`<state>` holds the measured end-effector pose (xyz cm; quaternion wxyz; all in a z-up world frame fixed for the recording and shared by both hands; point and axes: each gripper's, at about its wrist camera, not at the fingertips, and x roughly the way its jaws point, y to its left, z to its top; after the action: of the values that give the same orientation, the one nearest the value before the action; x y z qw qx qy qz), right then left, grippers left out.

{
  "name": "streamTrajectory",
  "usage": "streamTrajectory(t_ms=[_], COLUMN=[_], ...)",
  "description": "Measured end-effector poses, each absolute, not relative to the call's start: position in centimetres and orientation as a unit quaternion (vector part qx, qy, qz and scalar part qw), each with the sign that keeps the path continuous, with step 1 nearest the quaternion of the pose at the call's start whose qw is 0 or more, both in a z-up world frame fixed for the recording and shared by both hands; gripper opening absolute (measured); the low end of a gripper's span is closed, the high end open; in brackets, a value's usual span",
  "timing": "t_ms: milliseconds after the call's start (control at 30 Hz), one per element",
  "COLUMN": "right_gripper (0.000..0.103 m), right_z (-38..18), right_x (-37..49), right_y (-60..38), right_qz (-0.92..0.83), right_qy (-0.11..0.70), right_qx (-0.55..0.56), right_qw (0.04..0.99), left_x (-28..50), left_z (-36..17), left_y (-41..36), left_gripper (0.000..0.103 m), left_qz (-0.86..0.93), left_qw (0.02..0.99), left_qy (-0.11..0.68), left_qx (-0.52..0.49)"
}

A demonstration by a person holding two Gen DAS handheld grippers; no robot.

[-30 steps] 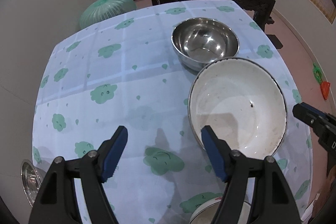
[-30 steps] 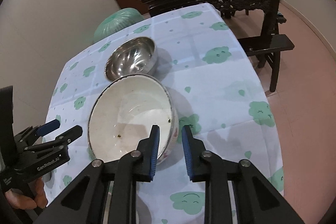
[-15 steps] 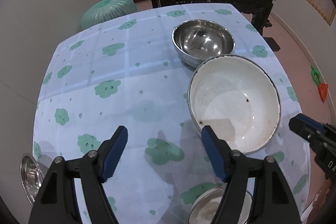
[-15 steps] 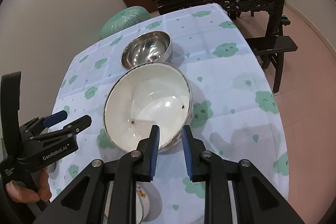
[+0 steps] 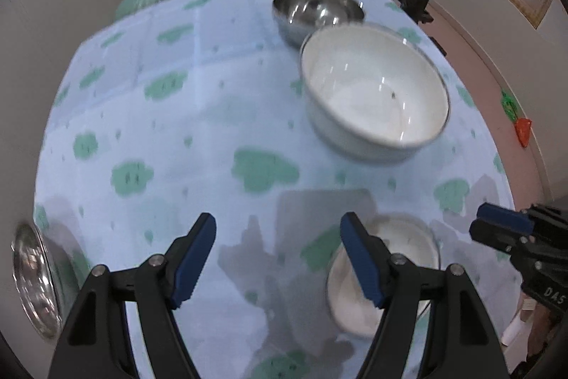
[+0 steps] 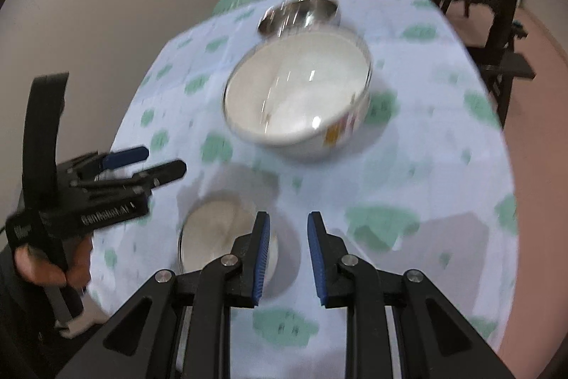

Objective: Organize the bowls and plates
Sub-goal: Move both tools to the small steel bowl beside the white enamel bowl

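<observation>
On the table's cloud-print cloth (image 5: 198, 116), the dishes lie scattered and nothing is stacked yet. In the left wrist view, the large white bowl (image 5: 376, 91) sits at about two o'clock from the middle of the cloth, and the steel bowl (image 5: 317, 10) stands just behind it at one o'clock, the two rims close or touching. A small white bowl (image 5: 408, 258) rests near the front edge at five o'clock, partly behind the left gripper's finger. A steel plate (image 5: 33, 283) shows at the cloth's edge at eight o'clock.

The left gripper (image 5: 278, 258) hangs above the cloth with its jaws wide and nothing between them; they have just been closing a little. The right gripper (image 6: 285, 256) holds its jaws narrow but apart, also empty, poised over the small white bowl (image 6: 213, 237).

Judging by this, sorting has barely begun: all bowls and the plate remain to be gathered and nested.
</observation>
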<state>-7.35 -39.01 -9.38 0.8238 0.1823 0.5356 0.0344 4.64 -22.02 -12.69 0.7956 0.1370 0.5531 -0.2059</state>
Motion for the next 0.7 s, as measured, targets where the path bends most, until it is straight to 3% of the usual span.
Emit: streamTrajectory(t_ms=[233, 700], right_gripper=[0.024, 0.024], right_z=[-11.2, -4.0], right_x=[-8.1, -0.1], right_y=[-37.8, -45.5], right_qz=[0.053, -0.017], right_qy=[0.556, 0.471], right_qx=[0.197, 0.177], right_qw=[0.806, 0.864], left_x=[3.2, 13.6], left_z=[-13.8, -7.9], left_y=[-21.1, -23.8], left_gripper=[0.068, 0.068], left_qz=[-0.21, -0.187], left_qw=[0.78, 0.837], left_qy=[0.576, 0.502], left_qx=[0.127, 0.114])
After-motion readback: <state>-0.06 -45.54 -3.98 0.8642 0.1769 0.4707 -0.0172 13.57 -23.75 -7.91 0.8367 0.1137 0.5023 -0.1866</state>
